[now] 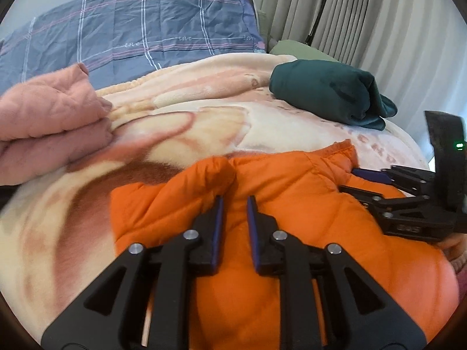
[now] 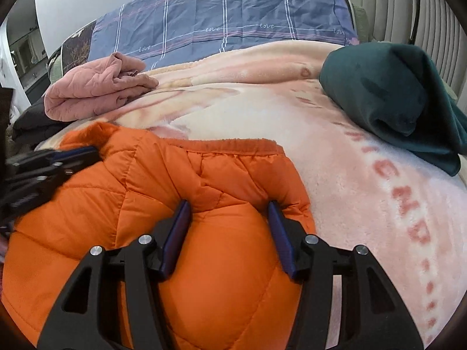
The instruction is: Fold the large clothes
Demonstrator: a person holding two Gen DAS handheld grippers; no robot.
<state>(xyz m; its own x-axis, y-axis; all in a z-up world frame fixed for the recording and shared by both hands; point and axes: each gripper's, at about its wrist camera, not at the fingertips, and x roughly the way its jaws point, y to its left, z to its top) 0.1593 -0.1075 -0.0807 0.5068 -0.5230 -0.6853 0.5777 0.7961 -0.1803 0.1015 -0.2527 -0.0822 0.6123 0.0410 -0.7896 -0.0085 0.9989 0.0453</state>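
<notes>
An orange quilted puffer jacket [image 1: 262,192] lies bunched on a cream and pink fleece blanket [image 1: 204,122]; it also shows in the right wrist view [image 2: 204,180]. My left gripper [image 1: 235,199] sits over the jacket's left part, its jaws a narrow gap apart with orange fabric between them. My right gripper [image 2: 229,204] is open wide, its fingers pressed into a puffy bulge of the jacket near its far hem. Each gripper shows in the other's view: the right one [image 1: 364,182], the left one [image 2: 70,154].
A folded pink quilted garment [image 1: 49,116] lies at the left, also in the right wrist view [image 2: 93,90]. A folded dark green garment [image 1: 329,93] lies at the right, also in the right wrist view [image 2: 394,96]. A blue plaid duvet [image 1: 131,29] lies behind. Curtains [image 1: 364,14] hang at the right.
</notes>
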